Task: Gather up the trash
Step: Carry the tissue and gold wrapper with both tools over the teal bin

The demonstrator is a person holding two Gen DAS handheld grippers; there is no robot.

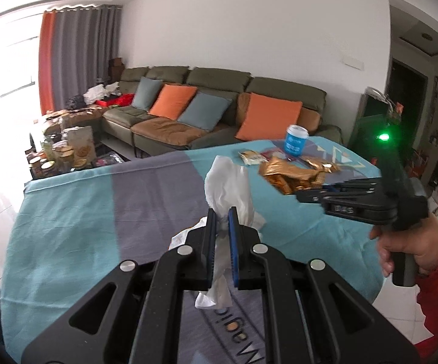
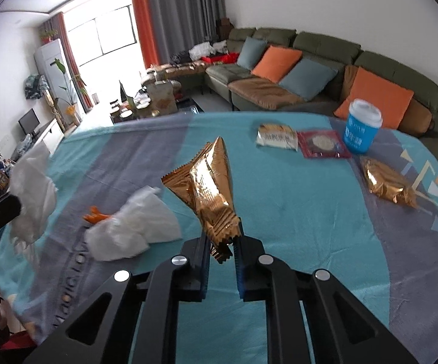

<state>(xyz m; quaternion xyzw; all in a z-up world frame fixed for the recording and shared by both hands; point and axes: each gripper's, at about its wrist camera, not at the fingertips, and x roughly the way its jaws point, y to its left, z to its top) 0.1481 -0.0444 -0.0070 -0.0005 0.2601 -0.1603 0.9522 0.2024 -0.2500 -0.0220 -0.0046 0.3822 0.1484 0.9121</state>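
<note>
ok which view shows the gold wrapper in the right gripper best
The right wrist view: the gold wrapper stands whole and sharp, pinched at its crimped bottom edge by the right gripper. In the left wrist view it is a blurred gold mass, hard to separate from the other wrapper behind.

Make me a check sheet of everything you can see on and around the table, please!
Surface: table cloth, teal and grey, lies flat.
Job's things: tissue in left gripper; gold wrapper in right gripper; loose tissue, orange scrap, second gold wrapper, white packet, red packet on the cloth.
Clutter: blue cup, upright.
Grippers: both jaws shut on their item.
Cables: nothing seen.
Surroundings: sofa with cushions, curtains, crowded low table.
</note>
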